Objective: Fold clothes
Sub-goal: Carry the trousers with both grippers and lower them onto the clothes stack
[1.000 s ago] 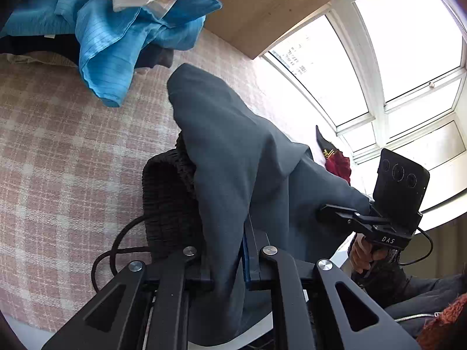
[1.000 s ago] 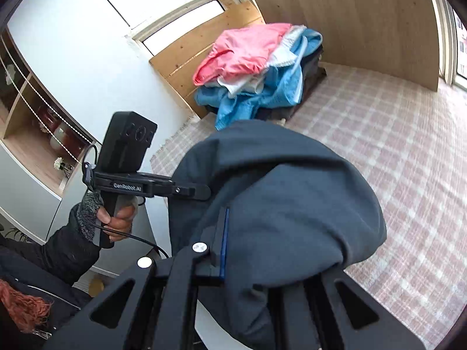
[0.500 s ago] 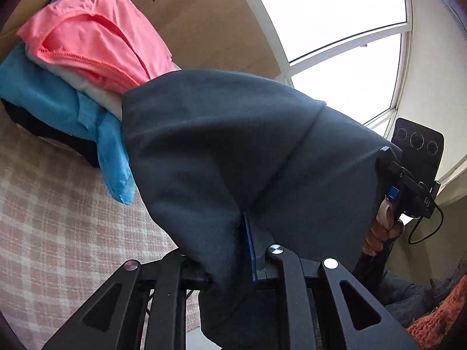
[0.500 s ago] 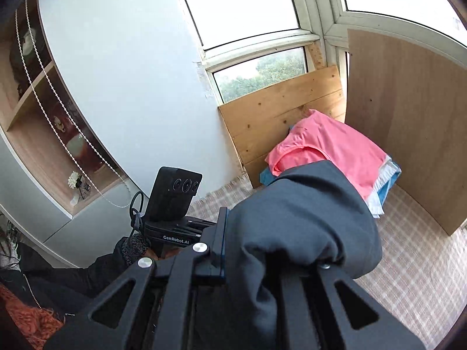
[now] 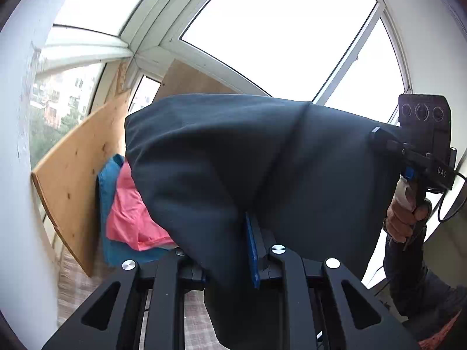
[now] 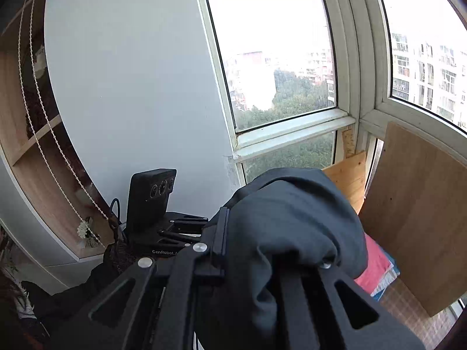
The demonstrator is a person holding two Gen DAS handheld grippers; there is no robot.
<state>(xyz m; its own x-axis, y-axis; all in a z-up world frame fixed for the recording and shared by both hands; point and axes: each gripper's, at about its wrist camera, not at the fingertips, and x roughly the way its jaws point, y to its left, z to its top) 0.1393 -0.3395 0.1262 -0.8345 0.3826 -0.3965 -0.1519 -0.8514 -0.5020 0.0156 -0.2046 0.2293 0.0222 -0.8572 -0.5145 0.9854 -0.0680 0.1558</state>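
Observation:
A dark grey garment (image 5: 262,160) hangs stretched in the air between both grippers. My left gripper (image 5: 230,256) is shut on one part of its upper edge, the blue pad (image 5: 251,250) pressed into the cloth and the other finger hidden under it. At the right of the left wrist view, my right gripper (image 5: 379,137) pinches the far edge, held by a hand (image 5: 405,207). In the right wrist view the garment (image 6: 292,218) drapes over my right gripper (image 6: 233,233), which is shut on it. My left gripper (image 6: 198,224) reaches the cloth from the left.
A pile of pink (image 5: 131,218) and blue (image 5: 108,180) clothes lies in the corner against wooden boards (image 5: 76,180), pink also showing low right (image 6: 373,268). A checked cloth surface (image 5: 70,277) lies below. Large windows (image 6: 277,58) fill the back; a wooden shelf (image 6: 35,145) stands left.
Both grippers have risen with the dark garment still gripped. The views swung from the checked surface and clothes pile up to the windows, and the garment now hangs higher.

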